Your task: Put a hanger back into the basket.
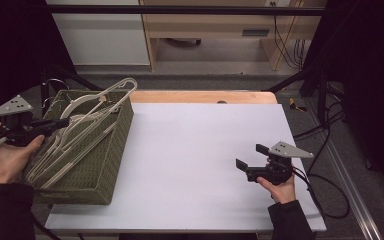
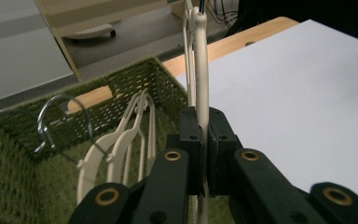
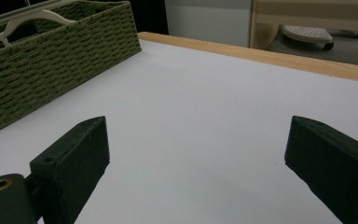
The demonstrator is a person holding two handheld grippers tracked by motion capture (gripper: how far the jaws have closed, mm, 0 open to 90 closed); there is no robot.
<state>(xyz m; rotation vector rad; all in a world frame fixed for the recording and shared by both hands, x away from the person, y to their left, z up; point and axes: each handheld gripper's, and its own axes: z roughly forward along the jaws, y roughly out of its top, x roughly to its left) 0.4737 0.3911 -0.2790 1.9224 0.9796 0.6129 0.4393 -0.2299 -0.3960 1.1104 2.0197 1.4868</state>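
Holding: the left claw (image 2: 204, 140) is pinched tight on one cream hanger (image 2: 201, 70), with the jaws squeezed flat against its thin bar from both sides, so there's basically no gap.

Why that grip: looks like the person grabbed it edge-on because the bar is skinny. Clamping across the narrow side probably keeps it from twisting.

Hanger spot: in the left claw's view the hanger runs straight up the middle of the frame, from between the jaws to the top edge. In the high view it sits at the left of the frame, over the basket (image 1: 111, 165), and sticks out toward the upper middle.

Basket: green and woven, at the left edge of the white table (image 1: 200, 165). More cream hangers (image 2: 116, 154) are piled inside it, and their metal hooks (image 2: 65, 126) poke up at the left of the left claw's view. Good guess that it's the storage bin for them.

Right claw: the right claw (image 1: 250, 157) is spread wide with nothing between the jaws. It hangs over bare table at the lower right of the high view, well apart from the basket.

Why it waits there: probably parked out of the way, ready to take the hanger's far end or steady it.

Floor stuff: cables (image 1: 325, 130) trail off at the right side.
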